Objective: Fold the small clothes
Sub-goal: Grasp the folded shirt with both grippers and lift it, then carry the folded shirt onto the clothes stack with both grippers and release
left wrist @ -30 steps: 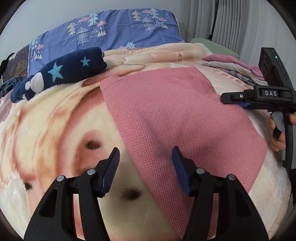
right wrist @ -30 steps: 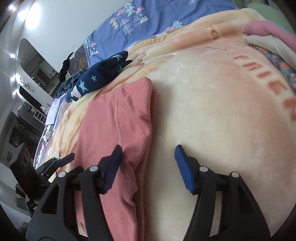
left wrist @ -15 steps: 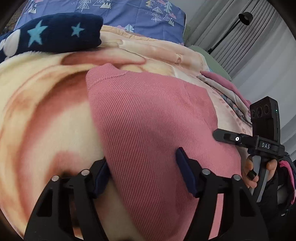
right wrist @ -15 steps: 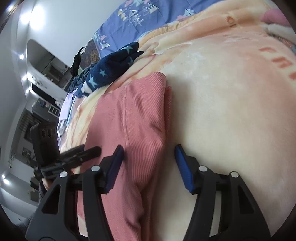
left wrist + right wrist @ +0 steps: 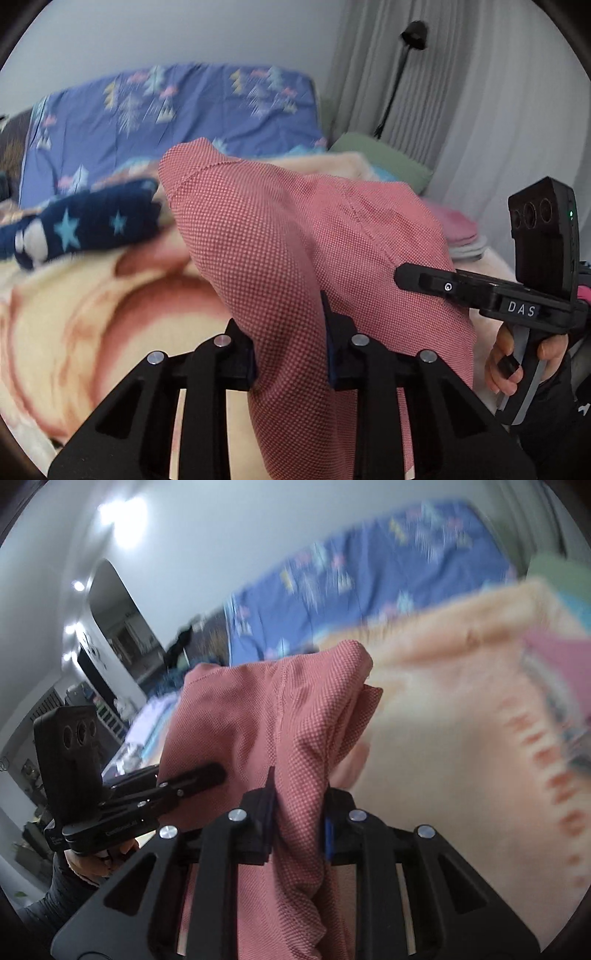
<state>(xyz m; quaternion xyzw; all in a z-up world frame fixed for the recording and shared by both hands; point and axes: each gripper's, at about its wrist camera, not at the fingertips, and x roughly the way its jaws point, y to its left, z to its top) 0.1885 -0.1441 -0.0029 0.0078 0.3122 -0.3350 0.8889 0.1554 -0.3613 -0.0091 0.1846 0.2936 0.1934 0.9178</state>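
Item: pink waffle-knit garment point(image 5: 280, 236), centre of both wrist views, raised off the peach fleece blanket point(image 5: 74, 332) and draping between the two tools.

Left gripper point(image 5: 290, 354), lower centre: jaws closing, a bunched fold of the garment pinched between the pads.

Right gripper point(image 5: 299, 812), lower centre: jaws closing on the opposite bunched edge, cloth between the pads.

Surroundings: navy star-print item point(image 5: 81, 225) at left; folded pile point(image 5: 458, 229) at right; blue tree-print bedding point(image 5: 166, 110) behind.

Step, as judged: lifting one edge to fold it over. Handling advice: keep both grips level and evenly spaced so the cloth hangs taut, carry the edge across squarely, and lay it down before releasing.
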